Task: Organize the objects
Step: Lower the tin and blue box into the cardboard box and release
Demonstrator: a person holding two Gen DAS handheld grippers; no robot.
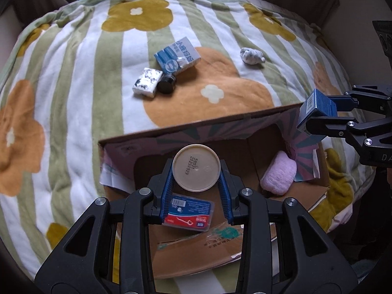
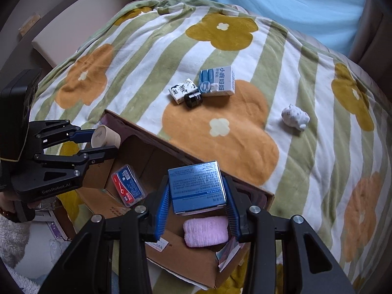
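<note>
Gripping a beige round jar (image 1: 196, 167) by its curved sides, left gripper (image 1: 196, 191) pinched on it above the open cardboard box (image 1: 196, 129); rigid, light by the look, smooth enough to slip, so best held across the widest part. Stamped on its flat end: "59531" and a date code. At 3 o'clock, right gripper (image 2: 198, 208) clamped on a stiff blue carton (image 2: 198, 187) with crisp edges, print too small to read. Lying inside the box: floss-pick case (image 1: 188, 212) and soft pink towel (image 1: 279, 176). Printed on the left gripper's body: "GenRobot.AI".

Blanket (image 2: 289, 56): striped green and white, big orange and mustard flowers.
Sheet (image 2: 281, 2): light blue, behind blanket.
Cushion (image 2: 80, 27): cream, beside blanket.
</note>
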